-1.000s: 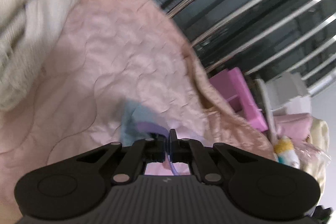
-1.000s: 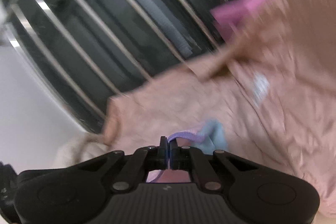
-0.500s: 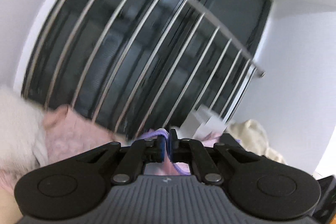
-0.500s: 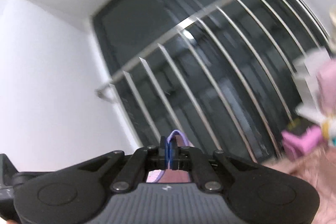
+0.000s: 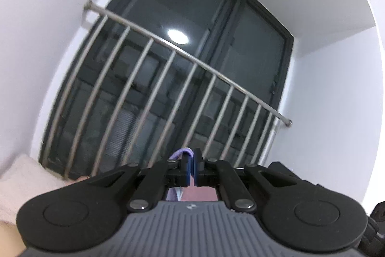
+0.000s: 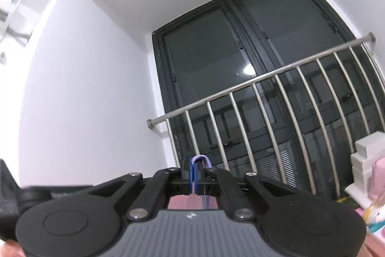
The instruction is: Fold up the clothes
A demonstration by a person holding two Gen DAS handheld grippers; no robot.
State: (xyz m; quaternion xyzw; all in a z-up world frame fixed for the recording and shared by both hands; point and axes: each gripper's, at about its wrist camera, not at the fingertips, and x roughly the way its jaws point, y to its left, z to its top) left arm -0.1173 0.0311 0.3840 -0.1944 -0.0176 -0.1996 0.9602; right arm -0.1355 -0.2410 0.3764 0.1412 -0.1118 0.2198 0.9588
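You get even, fairly bright indoor light. A round lamp glares as a reflection [image 5: 177,37] in the dark window [image 6: 216,59]. Fisheye bending curves the railing [image 5: 168,78]; edges darken, and the right-hand clutter [image 6: 370,187] blurs.

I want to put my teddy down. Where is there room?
Little surface shows. Both tongs, left and right, point up at the barred window. The right edge is crowded with white boxes; a cream fabric fills the left.
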